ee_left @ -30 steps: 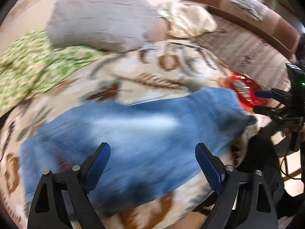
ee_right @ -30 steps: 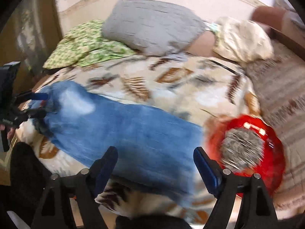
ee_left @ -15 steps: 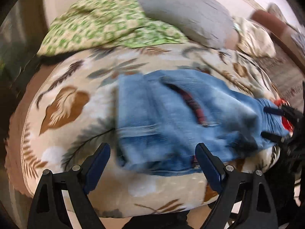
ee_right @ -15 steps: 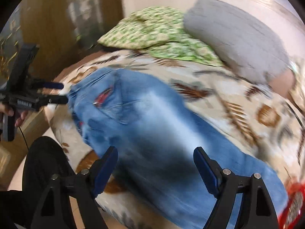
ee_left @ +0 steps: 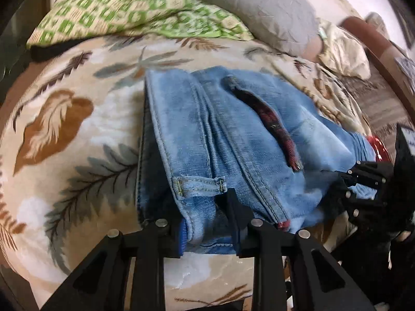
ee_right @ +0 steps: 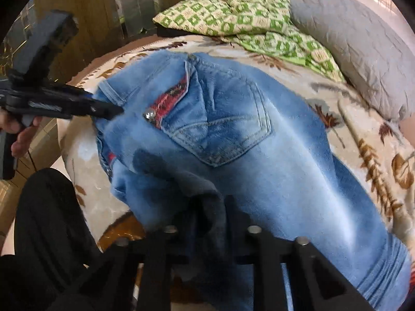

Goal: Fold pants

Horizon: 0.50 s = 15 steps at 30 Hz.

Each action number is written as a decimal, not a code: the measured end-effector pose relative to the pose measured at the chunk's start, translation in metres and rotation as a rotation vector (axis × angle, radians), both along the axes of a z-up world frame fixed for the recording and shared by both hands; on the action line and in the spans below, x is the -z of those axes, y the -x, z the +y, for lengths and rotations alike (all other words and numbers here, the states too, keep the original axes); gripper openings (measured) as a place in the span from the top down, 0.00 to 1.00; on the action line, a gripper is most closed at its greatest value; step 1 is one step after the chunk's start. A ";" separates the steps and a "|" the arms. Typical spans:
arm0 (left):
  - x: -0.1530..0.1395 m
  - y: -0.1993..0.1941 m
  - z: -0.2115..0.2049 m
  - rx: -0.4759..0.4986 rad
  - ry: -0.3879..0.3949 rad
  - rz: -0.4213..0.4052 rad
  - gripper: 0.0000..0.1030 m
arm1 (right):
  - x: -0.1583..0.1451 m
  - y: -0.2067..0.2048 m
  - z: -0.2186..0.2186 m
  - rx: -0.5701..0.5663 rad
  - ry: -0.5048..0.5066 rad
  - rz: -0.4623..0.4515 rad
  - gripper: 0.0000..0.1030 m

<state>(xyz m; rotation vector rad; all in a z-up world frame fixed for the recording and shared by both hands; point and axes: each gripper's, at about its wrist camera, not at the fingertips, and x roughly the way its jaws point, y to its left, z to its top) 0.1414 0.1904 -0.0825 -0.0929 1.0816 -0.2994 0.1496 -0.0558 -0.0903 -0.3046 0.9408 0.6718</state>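
Observation:
Light blue jeans (ee_left: 233,129) lie on a leaf-patterned blanket, waistband toward me, with red plaid pocket trim. My left gripper (ee_left: 207,223) is shut on the waistband near a belt loop. In the right wrist view the jeans (ee_right: 246,129) show a back pocket, and my right gripper (ee_right: 207,223) is shut on a bunched fold of denim at the near edge. The left gripper also shows in the right wrist view (ee_right: 103,108), pinching the waistband. The right gripper shows at the right of the left wrist view (ee_left: 345,178), closed on denim.
The leaf-patterned blanket (ee_left: 64,129) covers the bed. A green checked cloth (ee_left: 129,7) and a grey pillow (ee_left: 259,7) lie at the back. A red object (ee_left: 377,145) peeks out beyond the jeans. A wooden cabinet (ee_right: 90,13) stands left of the bed.
Both grippers were open above the jeans before. They moved down to the near edge and closed on the denim, left on the waistband, right on a fold.

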 end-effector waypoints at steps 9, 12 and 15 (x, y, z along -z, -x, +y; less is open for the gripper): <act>-0.001 0.022 0.009 0.036 -0.002 0.015 0.73 | -0.012 0.029 0.000 -0.060 -0.007 -0.032 0.91; 0.025 0.016 0.005 0.037 -0.040 0.008 0.64 | 0.018 0.025 0.009 -0.032 0.039 0.008 0.83; 0.023 0.019 0.000 0.037 -0.051 -0.004 0.59 | 0.016 0.031 0.012 -0.036 0.067 -0.037 0.68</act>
